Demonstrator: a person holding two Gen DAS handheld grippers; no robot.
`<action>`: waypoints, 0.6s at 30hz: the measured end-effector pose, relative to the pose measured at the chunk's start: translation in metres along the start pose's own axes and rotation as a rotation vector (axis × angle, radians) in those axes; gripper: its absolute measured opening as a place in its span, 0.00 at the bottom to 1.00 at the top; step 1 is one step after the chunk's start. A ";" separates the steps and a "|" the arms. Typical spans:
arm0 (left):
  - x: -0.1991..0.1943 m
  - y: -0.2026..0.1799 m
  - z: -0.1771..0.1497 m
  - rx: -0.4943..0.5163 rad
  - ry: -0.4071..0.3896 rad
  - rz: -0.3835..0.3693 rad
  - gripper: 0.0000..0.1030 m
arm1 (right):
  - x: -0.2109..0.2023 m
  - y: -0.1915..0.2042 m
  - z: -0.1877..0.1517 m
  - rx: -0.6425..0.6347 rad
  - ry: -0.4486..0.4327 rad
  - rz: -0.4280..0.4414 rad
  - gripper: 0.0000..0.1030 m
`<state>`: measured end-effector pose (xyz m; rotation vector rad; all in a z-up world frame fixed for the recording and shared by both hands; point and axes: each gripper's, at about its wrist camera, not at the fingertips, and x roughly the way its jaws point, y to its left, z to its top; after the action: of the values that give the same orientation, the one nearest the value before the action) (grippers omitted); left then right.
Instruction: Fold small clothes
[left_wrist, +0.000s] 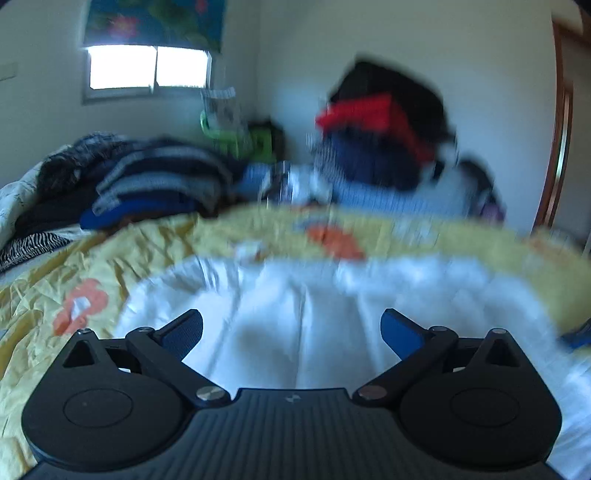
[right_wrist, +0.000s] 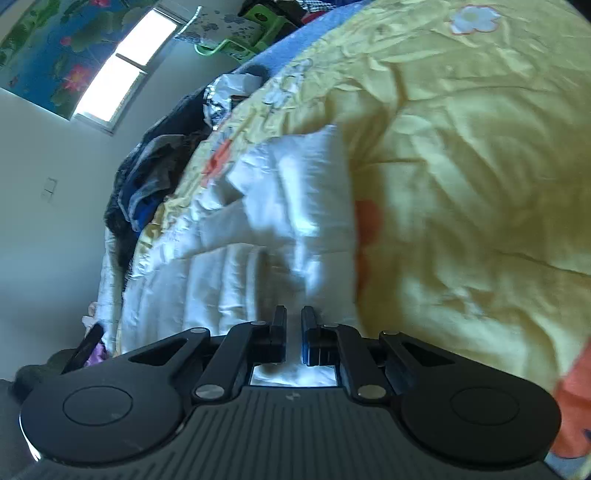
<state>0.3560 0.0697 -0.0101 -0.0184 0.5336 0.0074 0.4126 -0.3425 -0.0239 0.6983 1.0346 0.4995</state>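
Note:
A white garment (left_wrist: 295, 314) lies spread on a yellow flowered bedspread (left_wrist: 44, 295). My left gripper (left_wrist: 291, 332) is open wide just above the garment, its blue pads apart and empty. In the right wrist view the same white garment (right_wrist: 266, 221) lies rumpled on the bedspread (right_wrist: 461, 184). My right gripper (right_wrist: 293, 332) is nearly closed, with a strip of the white cloth showing in the narrow gap between its jaws. The view is tilted and blurred.
A pile of dark and striped clothes (left_wrist: 147, 177) lies at the bed's far left. A red, blue and black heap (left_wrist: 384, 136) stands at the back. A green object (left_wrist: 236, 133) sits under the window. A wooden door frame (left_wrist: 561, 129) is at right.

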 end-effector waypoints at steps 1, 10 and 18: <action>0.010 -0.004 -0.004 0.024 0.038 0.035 1.00 | -0.002 -0.003 -0.001 0.011 -0.005 -0.007 0.10; 0.012 0.005 -0.010 0.033 0.030 0.100 1.00 | 0.006 0.038 0.007 -0.042 0.014 0.080 0.58; 0.030 0.029 -0.002 -0.064 0.100 0.079 1.00 | 0.050 0.038 -0.002 -0.048 0.106 0.065 0.18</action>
<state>0.3809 0.0993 -0.0276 -0.0605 0.6335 0.1015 0.4304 -0.2826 -0.0268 0.6699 1.0985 0.6209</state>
